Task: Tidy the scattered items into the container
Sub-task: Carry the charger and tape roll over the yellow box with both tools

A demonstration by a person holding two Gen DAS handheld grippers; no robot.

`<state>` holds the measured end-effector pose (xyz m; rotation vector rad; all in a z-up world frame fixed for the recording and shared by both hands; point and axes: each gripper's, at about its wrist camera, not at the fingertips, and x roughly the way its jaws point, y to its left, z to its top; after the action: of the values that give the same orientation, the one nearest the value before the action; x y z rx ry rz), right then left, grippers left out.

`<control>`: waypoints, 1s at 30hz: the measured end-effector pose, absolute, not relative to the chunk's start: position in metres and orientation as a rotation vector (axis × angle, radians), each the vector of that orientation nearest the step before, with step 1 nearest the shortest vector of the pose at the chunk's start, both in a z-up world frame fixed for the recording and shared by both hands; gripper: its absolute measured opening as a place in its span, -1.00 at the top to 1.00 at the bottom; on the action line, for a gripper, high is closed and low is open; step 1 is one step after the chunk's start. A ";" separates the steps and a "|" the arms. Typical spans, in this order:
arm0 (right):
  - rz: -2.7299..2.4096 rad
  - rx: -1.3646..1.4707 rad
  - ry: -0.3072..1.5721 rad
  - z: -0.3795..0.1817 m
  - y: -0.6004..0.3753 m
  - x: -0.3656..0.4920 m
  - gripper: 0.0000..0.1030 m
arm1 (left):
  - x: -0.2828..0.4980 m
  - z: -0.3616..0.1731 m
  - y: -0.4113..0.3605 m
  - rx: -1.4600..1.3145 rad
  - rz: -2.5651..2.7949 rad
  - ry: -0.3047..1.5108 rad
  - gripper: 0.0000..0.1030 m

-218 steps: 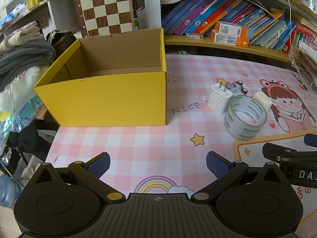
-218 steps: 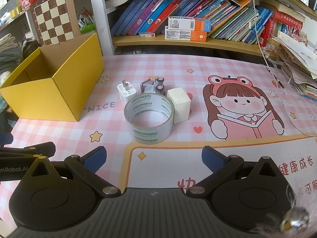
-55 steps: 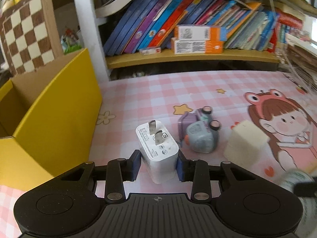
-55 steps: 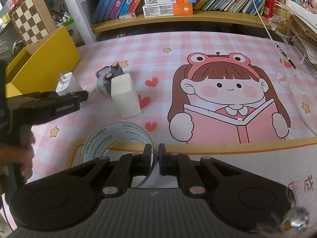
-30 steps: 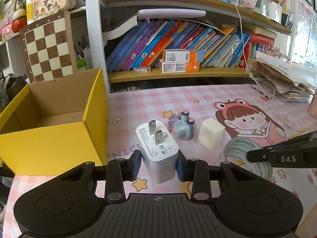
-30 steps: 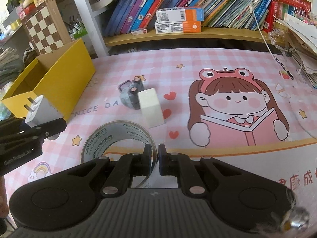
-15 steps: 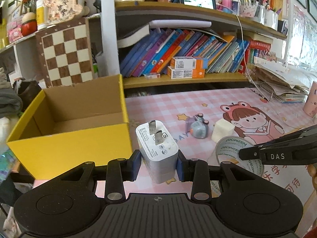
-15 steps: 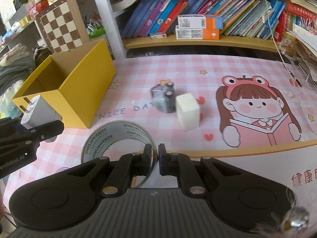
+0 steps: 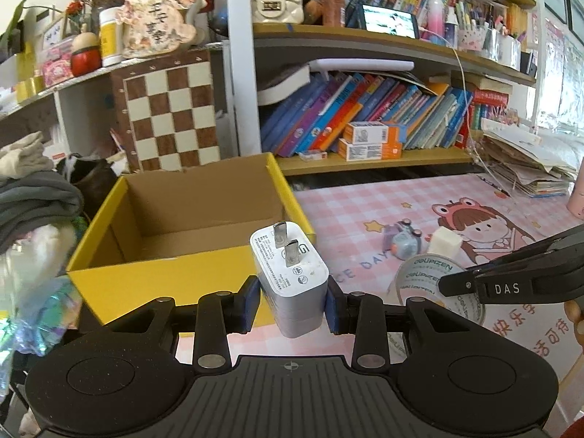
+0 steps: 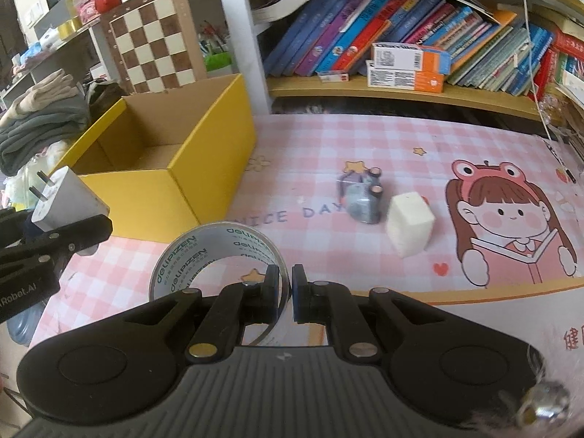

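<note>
My left gripper is shut on a white plug charger, held in the air in front of the open yellow cardboard box, whose inside looks empty. The charger also shows in the right wrist view. My right gripper is shut on the wall of a clear tape roll, lifted above the mat; the roll also shows in the left wrist view. A small grey-purple toy and a white foam block lie on the pink mat, right of the box.
A pink checked mat covers the table. A bookshelf runs along the back. A chessboard stands behind the box. Folded clothes pile up at the left.
Both grippers have risen and drifted left toward the box, each keeping its hold. The box now shows more from above in both views.
</note>
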<state>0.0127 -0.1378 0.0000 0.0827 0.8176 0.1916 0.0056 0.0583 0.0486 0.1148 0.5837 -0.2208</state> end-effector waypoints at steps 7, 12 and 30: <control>0.203 0.068 0.800 0.007 -0.116 0.017 0.86 | 0.005 0.054 0.079 0.108 -0.219 0.563 0.33; 0.214 0.058 0.787 0.012 -0.101 0.023 0.86 | 0.008 0.059 0.091 0.101 -0.217 0.548 0.33; 0.259 0.003 0.687 0.044 -0.061 0.067 0.86 | 0.053 0.094 0.124 0.102 -0.183 0.440 0.33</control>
<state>0.0668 -0.0611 0.0443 0.0031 0.6871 0.2591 0.0530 0.1241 0.0945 0.1017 0.4401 -0.1833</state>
